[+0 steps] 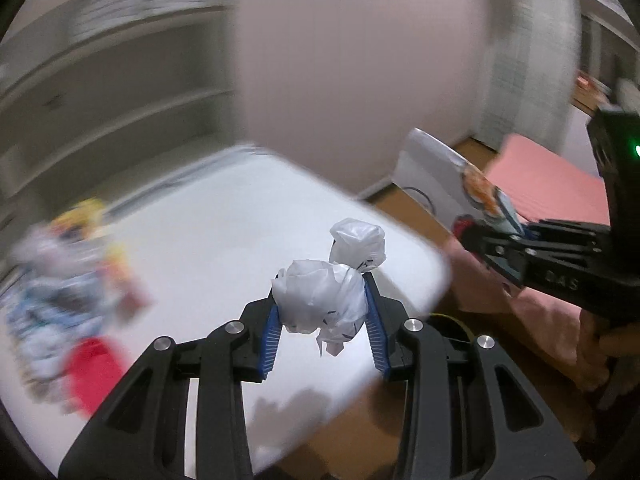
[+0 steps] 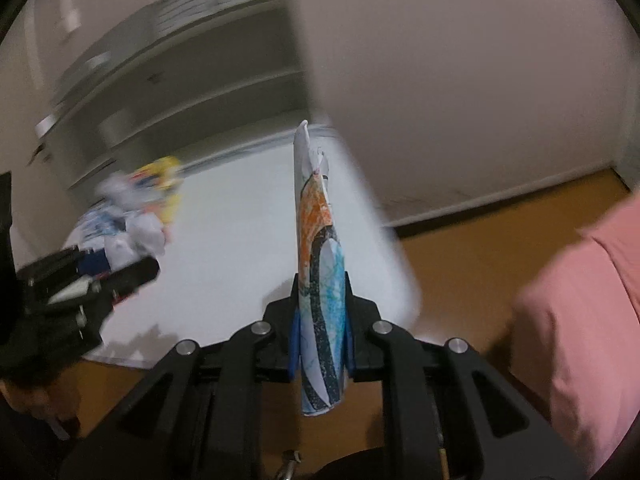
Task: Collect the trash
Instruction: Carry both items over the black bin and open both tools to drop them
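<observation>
Blue-padded fingers (image 1: pixel 374 316) of the left gripper (image 1: pixel 322 312) were clamped on a crumpled white plastic bag (image 1: pixel 324 296), a second knotted lobe of it rising above the tips. Only the right wrist view showed how the right gripper (image 2: pixel 322 316) pinched a folded sheet of paper printed in orange, blue and black (image 2: pixel 318 280) edge-on, standing upright between nearly shut pads. From the left wrist view that same sheet (image 1: pixel 452 184) appeared broadside, white-backed, held out at the right. Both grippers pointed downward over the corner of a white table (image 1: pixel 224 232). Farther back on it lay a blurred heap of coloured wrappers and white scraps (image 1: pixel 68 280). Brown flooring (image 2: pixel 476 248) and pink fabric (image 2: pixel 588 312) lay beyond the table's edge.
</observation>
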